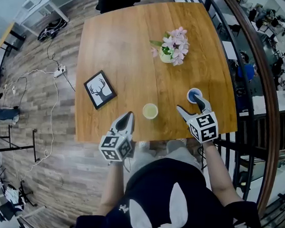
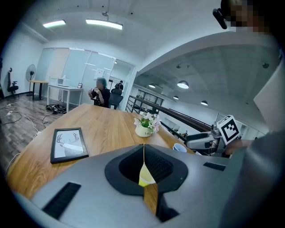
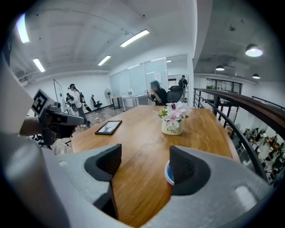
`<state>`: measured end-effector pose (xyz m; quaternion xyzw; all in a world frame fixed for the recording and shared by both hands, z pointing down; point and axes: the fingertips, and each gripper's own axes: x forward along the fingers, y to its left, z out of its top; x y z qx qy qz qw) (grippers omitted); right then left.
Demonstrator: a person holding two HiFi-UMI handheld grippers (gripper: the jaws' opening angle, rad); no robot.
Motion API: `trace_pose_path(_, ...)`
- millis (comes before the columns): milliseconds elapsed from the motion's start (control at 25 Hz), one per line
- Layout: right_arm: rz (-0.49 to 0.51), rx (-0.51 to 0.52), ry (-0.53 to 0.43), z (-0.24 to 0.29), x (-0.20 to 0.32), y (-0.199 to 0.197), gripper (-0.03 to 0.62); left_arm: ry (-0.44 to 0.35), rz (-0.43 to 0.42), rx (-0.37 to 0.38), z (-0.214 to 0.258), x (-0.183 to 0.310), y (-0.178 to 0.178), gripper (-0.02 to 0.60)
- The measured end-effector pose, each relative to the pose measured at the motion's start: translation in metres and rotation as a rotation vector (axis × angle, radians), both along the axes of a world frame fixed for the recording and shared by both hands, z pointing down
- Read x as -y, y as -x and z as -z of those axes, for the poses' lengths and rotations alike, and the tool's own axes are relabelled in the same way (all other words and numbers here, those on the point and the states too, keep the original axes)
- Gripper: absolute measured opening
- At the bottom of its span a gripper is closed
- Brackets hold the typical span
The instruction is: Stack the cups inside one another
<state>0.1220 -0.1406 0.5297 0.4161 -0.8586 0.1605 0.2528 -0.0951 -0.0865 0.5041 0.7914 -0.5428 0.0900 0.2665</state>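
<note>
On the wooden table (image 1: 123, 45), a yellow-green cup (image 1: 150, 110) stands near the front edge. A blue cup (image 1: 194, 95) stands to its right. My right gripper (image 1: 192, 106) is open just in front of the blue cup, one finger on each side of its near edge, not touching it. In the right gripper view the blue cup (image 3: 168, 173) peeks out behind the right finger, and nothing lies between the fingers of the right gripper (image 3: 144, 162). My left gripper (image 1: 127, 118) is shut and empty, left of the yellow-green cup (image 2: 144, 177), which shows through the slit of the left gripper (image 2: 143, 160).
A white pot of pink flowers (image 1: 173, 47) sits at the table's middle back, and a black-framed deer picture (image 1: 99, 89) lies to the left. A dark railing (image 1: 263, 81) runs along the table's right side. A person (image 3: 156, 94) sits at the far end.
</note>
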Motion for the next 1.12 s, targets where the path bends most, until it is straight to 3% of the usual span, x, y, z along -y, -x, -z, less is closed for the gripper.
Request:
trace_pose_path(480, 0.073, 0.016, 0.01, 0.002, -0.019, 0.05, 0.334, 0.006, 0.014, -0.013, -0.003, -0.01, 0.024, 0.021)
trace_pose_path(1120, 0.272, 0.019, 0.04, -0.008, -0.042, 0.135, 0.334, 0.015, -0.001, 0.026, -0.016, -0.024, 0.045, 0.017)
